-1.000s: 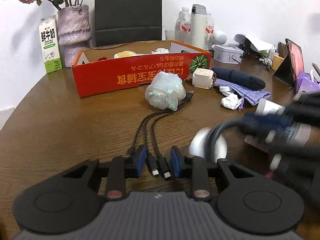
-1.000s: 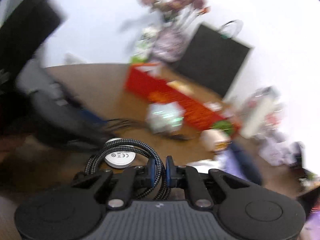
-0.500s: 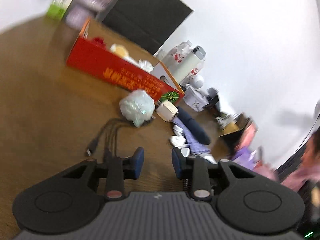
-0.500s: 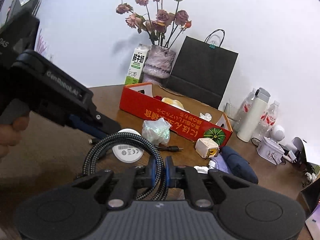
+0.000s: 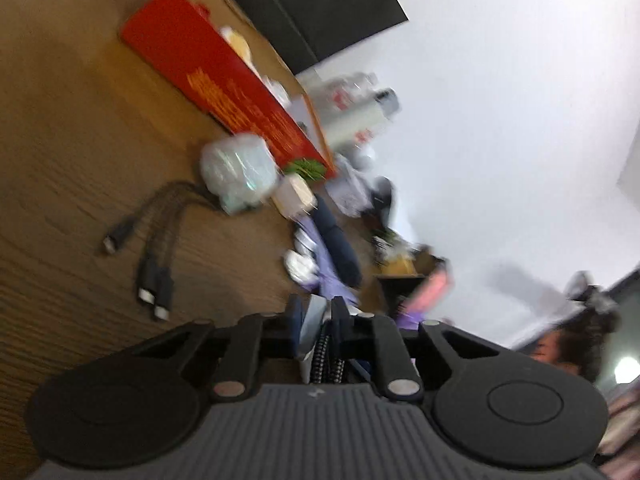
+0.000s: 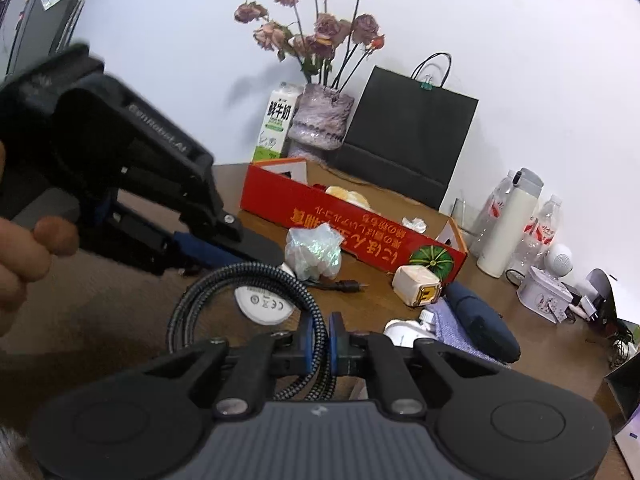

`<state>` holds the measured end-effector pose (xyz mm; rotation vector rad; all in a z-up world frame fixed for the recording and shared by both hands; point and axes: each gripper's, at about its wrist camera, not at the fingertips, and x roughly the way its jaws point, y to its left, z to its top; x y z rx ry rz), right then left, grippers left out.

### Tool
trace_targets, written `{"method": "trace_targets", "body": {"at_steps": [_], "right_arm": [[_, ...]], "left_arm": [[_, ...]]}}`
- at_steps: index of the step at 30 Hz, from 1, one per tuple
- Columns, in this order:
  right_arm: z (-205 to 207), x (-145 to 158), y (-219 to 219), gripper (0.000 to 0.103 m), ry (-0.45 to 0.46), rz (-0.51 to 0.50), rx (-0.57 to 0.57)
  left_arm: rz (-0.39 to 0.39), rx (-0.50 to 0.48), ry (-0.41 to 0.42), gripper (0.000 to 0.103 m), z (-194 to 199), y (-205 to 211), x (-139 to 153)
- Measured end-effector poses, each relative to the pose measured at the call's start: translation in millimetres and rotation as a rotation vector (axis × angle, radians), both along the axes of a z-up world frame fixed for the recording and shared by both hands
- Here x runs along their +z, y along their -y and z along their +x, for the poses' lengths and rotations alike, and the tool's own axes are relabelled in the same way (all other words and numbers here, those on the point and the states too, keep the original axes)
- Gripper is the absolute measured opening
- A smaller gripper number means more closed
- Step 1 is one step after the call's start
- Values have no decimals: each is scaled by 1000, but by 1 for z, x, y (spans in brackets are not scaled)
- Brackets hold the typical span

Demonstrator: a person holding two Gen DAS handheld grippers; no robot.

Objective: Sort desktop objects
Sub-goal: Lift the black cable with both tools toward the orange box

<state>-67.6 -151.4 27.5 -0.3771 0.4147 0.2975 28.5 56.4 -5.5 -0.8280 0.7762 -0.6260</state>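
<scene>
The round wooden table point(image 6: 372, 292) is crowded with clutter. A long red box point(image 6: 360, 224) stands open across its middle, and I take it for the sorting bin.

In front of the box my two claws meet over one item. The right claw point(image 6: 319, 328) is clamped tight on a braided cable point(image 6: 240, 276), which rises in a loop above the table. The left claw point(image 5: 316, 308) has rolled over sideways and its jaws have just been closing. A pale flat piece stands between them with braided cord below it. I judge this to be the rim of the white charger puck point(image 6: 264, 304) at the cable's end, though blur hides how firmly the pads bite.

There are three risks from here. A thin grip on the puck's edge could let it slip and swing on the cable. If my hands pull apart, the loop could tighten and strain the joint at the puck. A swinging loop could also sweep the crumpled plastic bag point(image 6: 314, 252) or the three-headed cable point(image 5: 152, 240) lying just beside it.
</scene>
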Motion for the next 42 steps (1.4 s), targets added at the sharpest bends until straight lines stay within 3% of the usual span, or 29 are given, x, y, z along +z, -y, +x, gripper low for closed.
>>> {"method": "trace_targets", "body": {"at_steps": [2, 4, 8, 17, 21, 27, 32, 34, 36, 42], "right_arm": [[-1, -3, -4, 5, 12, -33, -34], [1, -3, 1, 5, 2, -22, -62], [0, 8, 14, 5, -3, 47, -91], [-6, 52, 32, 6, 59, 151, -92], [19, 81, 47, 6, 66, 203, -81], [116, 137, 69, 6, 52, 281, -81], [227, 162, 71, 6, -2, 250, -118], [268, 155, 66, 6, -46, 216, -131], [306, 137, 57, 6, -84, 154, -159], [386, 53, 28, 7, -264, -46, -181]], "left_arm": [[121, 123, 24, 9, -3, -5, 6], [130, 132, 40, 9, -4, -13, 7], [233, 151, 127, 9, -22, -8, 25], [240, 184, 186, 9, -28, -16, 52], [313, 239, 219, 9, -9, -18, 83], [479, 219, 267, 9, 71, -4, 150], [610, 172, 223, 9, 169, 20, 160], [711, 179, 194, 9, 204, 31, 147], [764, 179, 128, 9, 233, 32, 126], [936, 119, 37, 10, 277, 39, 69]]}}
